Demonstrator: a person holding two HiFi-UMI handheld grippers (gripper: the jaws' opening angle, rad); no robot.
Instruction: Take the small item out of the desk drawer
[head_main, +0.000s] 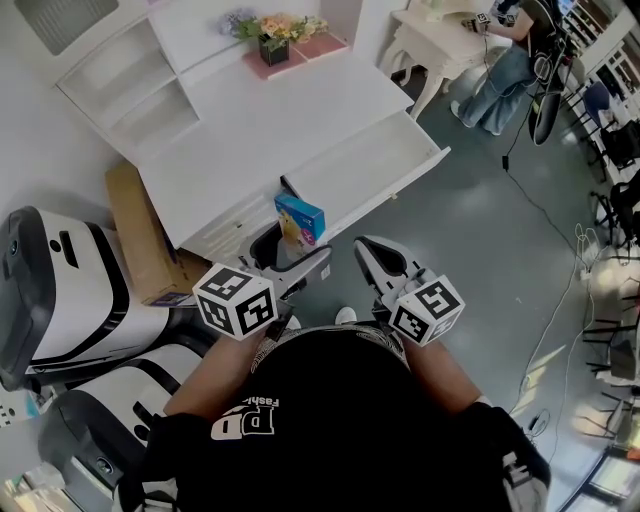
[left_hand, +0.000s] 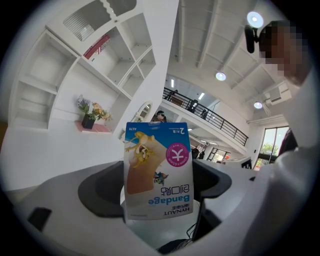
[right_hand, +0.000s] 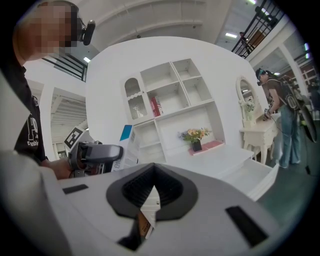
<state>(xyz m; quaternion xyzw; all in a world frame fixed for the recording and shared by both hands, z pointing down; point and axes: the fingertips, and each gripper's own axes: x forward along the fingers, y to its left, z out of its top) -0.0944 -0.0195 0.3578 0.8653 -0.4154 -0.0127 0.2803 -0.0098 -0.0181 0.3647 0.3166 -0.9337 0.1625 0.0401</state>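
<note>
A small blue-and-white bandage packet stands upright between the jaws of my left gripper, which is shut on it, in front of the desk. In the left gripper view the packet fills the middle, printed side facing the camera and upside down. The open white desk drawer lies beyond it, and its inside looks bare. My right gripper hovers just right of the left one, jaws shut with nothing between them. The right gripper view shows the left gripper with the packet and the drawer.
The white desk carries a flower pot and a pink tray under a shelf unit. A cardboard box and white-and-black machines stand to the left. A person stands at a table at the far right. Cables cross the floor.
</note>
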